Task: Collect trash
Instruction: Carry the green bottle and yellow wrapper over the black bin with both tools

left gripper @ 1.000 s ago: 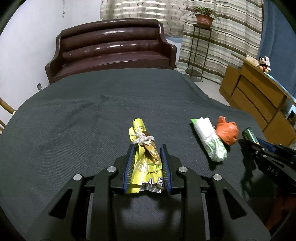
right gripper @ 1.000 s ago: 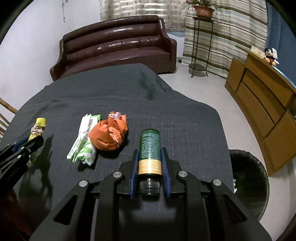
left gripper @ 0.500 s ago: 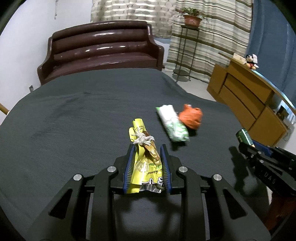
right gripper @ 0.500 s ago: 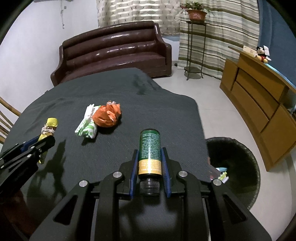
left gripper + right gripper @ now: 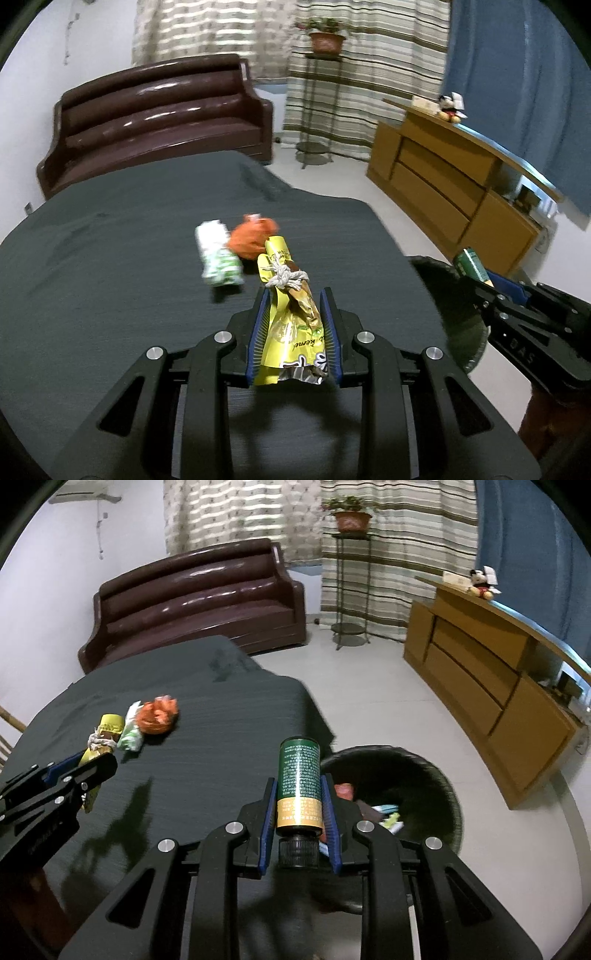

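Note:
My left gripper (image 5: 293, 295) is shut on a yellow snack wrapper (image 5: 291, 325) tied with white string, held above the dark tablecloth (image 5: 110, 295). A green and gold bottle (image 5: 298, 779) sits base-forward in my right gripper (image 5: 298, 781), which is shut on it near the table's right edge, beside a black trash bin (image 5: 436, 775). On the cloth lie a green and white wrapper (image 5: 218, 254) and a crumpled orange bag (image 5: 251, 238), side by side. The right gripper (image 5: 480, 284) shows at the right of the left wrist view, and the left gripper (image 5: 88, 764) at the left of the right wrist view.
The bin on the floor right of the table holds several bits of rubbish (image 5: 384, 812). A brown leather sofa (image 5: 199, 598) stands behind the table, a plant stand (image 5: 349, 579) by the curtain, and a wooden sideboard (image 5: 491, 672) along the right wall.
Both grippers have swung to the right with their loads still held. The bin has come into fuller view under the right gripper; the wrapper and orange bag have slid leftward in both views.

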`<state>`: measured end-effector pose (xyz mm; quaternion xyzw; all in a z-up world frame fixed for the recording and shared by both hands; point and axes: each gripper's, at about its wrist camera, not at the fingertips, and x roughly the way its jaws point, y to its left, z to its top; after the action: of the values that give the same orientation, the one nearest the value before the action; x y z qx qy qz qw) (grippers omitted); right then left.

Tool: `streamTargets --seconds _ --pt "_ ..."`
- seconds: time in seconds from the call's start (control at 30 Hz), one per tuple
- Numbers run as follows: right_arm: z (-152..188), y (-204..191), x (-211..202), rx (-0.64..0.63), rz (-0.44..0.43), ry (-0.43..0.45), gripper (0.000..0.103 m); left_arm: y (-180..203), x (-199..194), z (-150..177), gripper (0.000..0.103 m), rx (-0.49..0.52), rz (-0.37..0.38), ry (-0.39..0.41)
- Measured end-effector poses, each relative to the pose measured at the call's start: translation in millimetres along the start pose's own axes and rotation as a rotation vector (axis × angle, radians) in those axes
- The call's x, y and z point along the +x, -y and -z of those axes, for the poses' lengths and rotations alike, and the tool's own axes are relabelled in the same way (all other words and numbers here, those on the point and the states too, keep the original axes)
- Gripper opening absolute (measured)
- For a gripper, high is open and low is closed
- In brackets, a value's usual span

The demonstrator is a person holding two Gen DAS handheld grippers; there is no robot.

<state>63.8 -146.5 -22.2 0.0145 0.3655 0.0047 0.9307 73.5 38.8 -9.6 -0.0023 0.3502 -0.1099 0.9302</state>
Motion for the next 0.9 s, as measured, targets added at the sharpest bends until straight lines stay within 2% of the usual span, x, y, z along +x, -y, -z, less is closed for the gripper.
streamTargets --seconds 0.4,0.9 --pt "7.8 53.3 -2.1 0.053 0.073 0.019 0.024 73.1 18.6 -4.7 0.027 0.083 0.073 -0.004" --pt "10.2 89.8 9.3 0.116 0.095 0.021 0.024 136.1 55.9 -12.8 0.027 0.161 0.111 -0.02"
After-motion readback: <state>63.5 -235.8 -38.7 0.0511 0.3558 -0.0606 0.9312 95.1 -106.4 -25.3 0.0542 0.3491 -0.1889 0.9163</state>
